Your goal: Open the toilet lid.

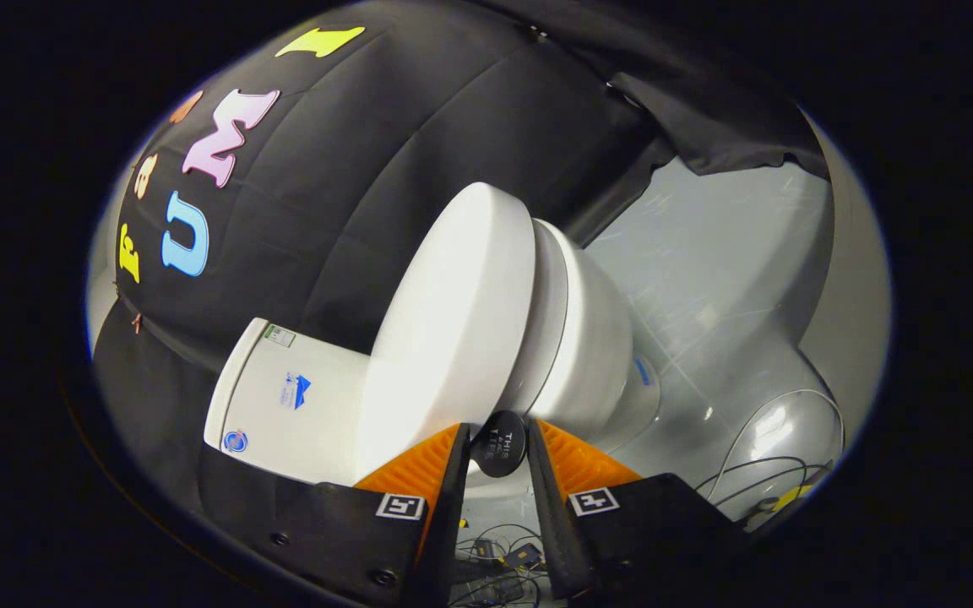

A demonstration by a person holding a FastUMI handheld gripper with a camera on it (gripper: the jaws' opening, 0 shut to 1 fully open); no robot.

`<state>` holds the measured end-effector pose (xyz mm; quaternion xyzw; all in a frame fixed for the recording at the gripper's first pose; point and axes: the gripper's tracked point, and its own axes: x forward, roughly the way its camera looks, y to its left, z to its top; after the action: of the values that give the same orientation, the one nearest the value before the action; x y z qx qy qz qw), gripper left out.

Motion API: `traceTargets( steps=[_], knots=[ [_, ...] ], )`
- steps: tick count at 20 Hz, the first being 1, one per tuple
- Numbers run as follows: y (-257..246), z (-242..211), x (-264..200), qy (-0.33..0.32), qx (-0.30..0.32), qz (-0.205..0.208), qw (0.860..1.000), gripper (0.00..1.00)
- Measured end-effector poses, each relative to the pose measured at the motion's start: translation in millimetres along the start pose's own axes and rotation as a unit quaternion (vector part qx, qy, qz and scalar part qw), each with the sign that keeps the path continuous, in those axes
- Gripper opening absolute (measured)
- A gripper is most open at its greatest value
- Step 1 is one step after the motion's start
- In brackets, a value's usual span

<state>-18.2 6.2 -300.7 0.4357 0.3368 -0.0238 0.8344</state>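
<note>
1. The view is tilted sideways, so a white toilet (588, 338) appears to lie across the middle, in front of the black cloth wall (385, 169).
2. The toilet lid (453, 312) is closed on the seat and bowl; the bowl's inside is hidden.
3. The white tank (284, 405) sits behind the lid.
4. The tool (499, 443) grasps a small round black knob (499, 443) at the lid's front edge, both fingers pressing its sides.
5. Cables (757, 481) lie on the grey floor (706, 253).
</note>
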Motion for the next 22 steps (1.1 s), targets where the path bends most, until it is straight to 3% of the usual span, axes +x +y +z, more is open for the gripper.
traceTargets(
  steps=[1, 3, 6, 9, 11, 13, 22],
  knots=[
    [0.7, -0.8, 1.1, 0.000, -0.002, 0.005, 1.000, 0.42],
    [1.7, -2.2, 1.5, 0.013, 0.014, 0.020, 1.000, 0.41],
    [-5.4, -0.3, 5.9, 0.006, 0.043, 0.020, 0.999, 0.18],
    [-0.5, 2.8, 6.8, 0.002, 0.039, 0.032, 0.999, 0.18],
    [-6.4, 2.8, 4.5, 0.005, 0.025, 0.020, 0.999, 0.12],
    [-10.6, 12.5, 23.4, -0.003, 0.052, 0.028, 0.998, 0.05],
    [-0.5, 4.6, 8.5, 0.002, 0.027, -0.009, 1.000, 0.05]
  ],
)
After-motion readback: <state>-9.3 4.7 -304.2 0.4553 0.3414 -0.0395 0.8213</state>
